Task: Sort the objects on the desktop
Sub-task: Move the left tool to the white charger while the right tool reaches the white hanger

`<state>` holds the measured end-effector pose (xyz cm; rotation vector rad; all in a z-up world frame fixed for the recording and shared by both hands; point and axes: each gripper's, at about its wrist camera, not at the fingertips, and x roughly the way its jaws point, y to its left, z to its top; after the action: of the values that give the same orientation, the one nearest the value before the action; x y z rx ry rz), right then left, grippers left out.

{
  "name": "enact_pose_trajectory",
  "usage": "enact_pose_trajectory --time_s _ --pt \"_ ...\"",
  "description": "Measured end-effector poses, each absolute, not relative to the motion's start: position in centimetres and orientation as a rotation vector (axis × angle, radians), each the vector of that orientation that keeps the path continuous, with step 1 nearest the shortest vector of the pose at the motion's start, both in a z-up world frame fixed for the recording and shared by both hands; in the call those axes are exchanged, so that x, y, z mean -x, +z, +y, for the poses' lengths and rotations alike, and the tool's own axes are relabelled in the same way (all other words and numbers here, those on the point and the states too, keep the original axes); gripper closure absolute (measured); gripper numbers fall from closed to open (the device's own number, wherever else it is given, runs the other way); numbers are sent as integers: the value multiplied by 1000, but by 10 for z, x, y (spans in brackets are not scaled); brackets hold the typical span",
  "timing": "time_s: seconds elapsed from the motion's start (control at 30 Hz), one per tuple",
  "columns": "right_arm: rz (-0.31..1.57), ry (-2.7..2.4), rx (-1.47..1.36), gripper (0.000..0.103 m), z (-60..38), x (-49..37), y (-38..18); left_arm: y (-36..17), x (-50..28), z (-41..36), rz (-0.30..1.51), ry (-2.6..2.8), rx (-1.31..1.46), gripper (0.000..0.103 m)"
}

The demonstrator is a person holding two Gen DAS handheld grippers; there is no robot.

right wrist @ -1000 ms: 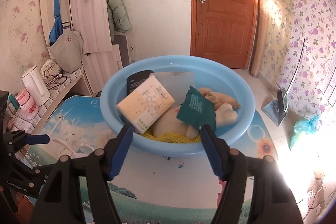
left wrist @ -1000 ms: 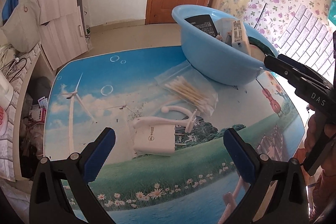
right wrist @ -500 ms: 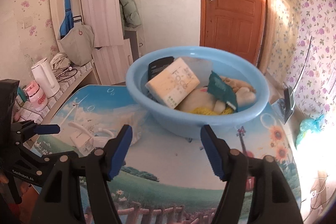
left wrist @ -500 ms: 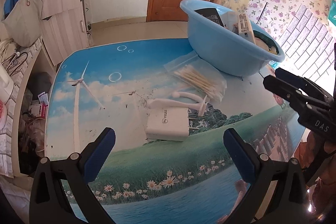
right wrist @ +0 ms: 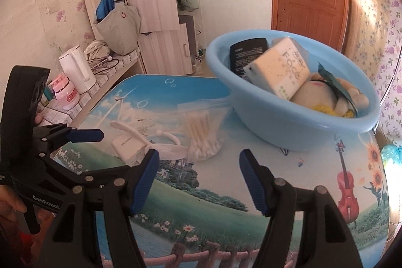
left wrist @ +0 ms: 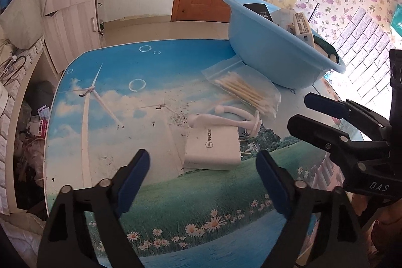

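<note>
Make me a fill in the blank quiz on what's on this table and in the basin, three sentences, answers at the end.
1. The bag of cotton swabs lies on the table right beside the light ____ basin.
2. The white charger lies on the table, not in the ____.
3. The left gripper, its jaws closing, has ____ between its pads so far.

Missing words: blue; basin; nothing

table (left wrist: pixel 105 122): charger (left wrist: pixel 212 151) before hooks (left wrist: pixel 226 118) | swabs (left wrist: pixel 245 92) (bagged) beside basin (left wrist: pixel 271 59)
</note>
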<state>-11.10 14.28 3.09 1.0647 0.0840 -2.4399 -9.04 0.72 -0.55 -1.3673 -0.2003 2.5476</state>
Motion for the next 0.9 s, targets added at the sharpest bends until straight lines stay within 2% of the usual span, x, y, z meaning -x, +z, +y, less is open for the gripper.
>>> enact_pose_trajectory --time_s 0.1,0.13,0.4,0.57,0.6,0.67,0.73,0.8,0.9 --pt "45 -2386 -1075 37 138 116 29 -8 88 6 -187 2513 1353 50" --pt "46 -2371 -1071 37 136 116 28 -8 87 6 -186 2502 1348 51" --pt "100 -2289 -1083 37 106 127 19 -8 86 1 -196 2489 1335 51" --pt "8 -2233 -1151 37 109 144 4 -7 85 -2 -196 2486 1331 48" --pt "1 -2231 -1152 39 110 145 3 -7 85 -3 -198 2487 1329 45" --pt "8 -2223 -1140 51 110 144 4 -7 85 -2 -209 2488 1327 41" --pt "7 -2205 -1147 73 111 144 6 -7 87 0 -212 2484 1326 39" --pt "26 -2206 -1154 75 112 143 5 -7 88 5 -201 2481 1327 34" --pt "9 -2203 -1152 75 116 141 5 -9 91 12 -178 2479 1332 31"
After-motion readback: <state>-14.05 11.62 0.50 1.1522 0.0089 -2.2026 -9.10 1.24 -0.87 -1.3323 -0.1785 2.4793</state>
